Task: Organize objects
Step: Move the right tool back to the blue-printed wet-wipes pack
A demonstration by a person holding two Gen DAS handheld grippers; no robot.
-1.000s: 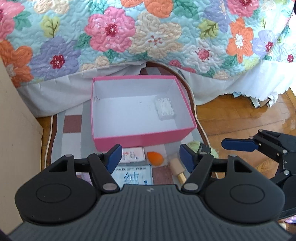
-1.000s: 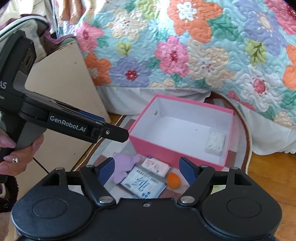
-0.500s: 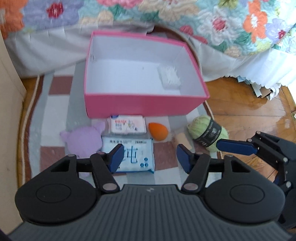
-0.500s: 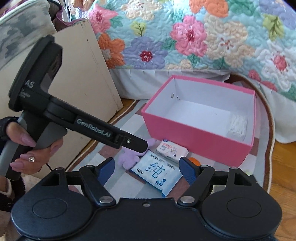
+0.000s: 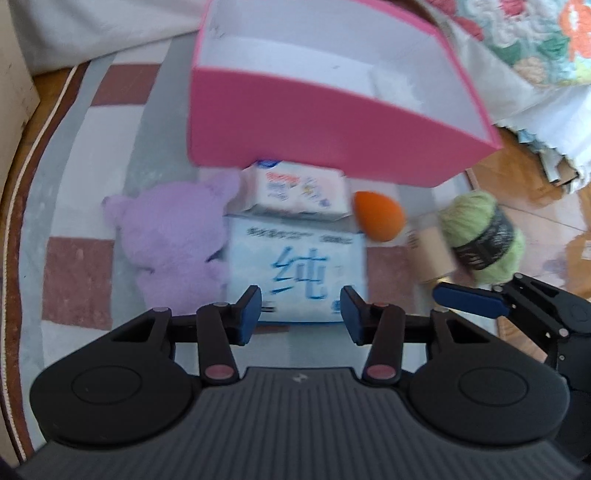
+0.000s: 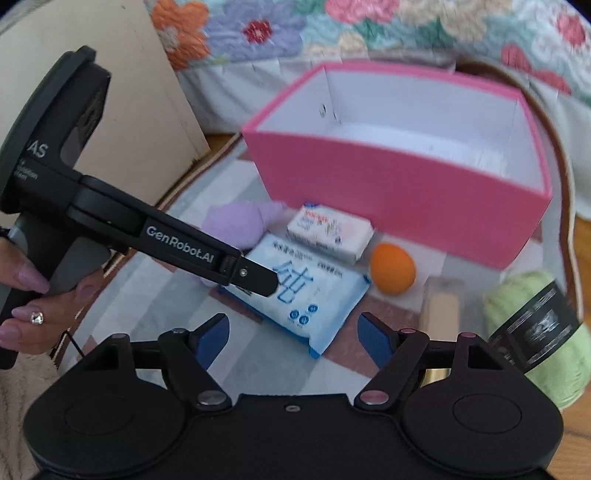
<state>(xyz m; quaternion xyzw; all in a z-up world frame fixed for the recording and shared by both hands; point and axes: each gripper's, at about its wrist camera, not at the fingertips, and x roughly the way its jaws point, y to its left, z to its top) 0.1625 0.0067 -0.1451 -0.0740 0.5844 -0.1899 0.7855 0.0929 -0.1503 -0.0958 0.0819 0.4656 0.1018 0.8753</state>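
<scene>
A pink box (image 5: 332,144) with a white inside stands on the rug; a white cotton-swab pack (image 5: 395,86) lies in it. In front lie a blue wet-wipe pack (image 5: 295,273), a small white tissue pack (image 5: 299,192), a purple plush (image 5: 173,240), an orange sponge egg (image 5: 378,216), a tan brush handle (image 5: 430,254) and green yarn (image 5: 484,236). My left gripper (image 5: 301,314) is open, just above the near edge of the wipe pack. My right gripper (image 6: 293,339) is open and empty, near the wipe pack (image 6: 299,291) and the yarn (image 6: 535,332).
A patchwork rug (image 5: 74,184) covers the wooden floor (image 5: 535,192). A bed with a floral quilt (image 6: 369,26) rises behind the box. A beige cabinet panel (image 6: 122,92) stands at the left. The other gripper's finger (image 5: 469,297) reaches in at the right of the left wrist view.
Both grippers have dropped lower and closer to the objects in front of the box. The left one now sits over the blue wipe pack. Both stay open.
</scene>
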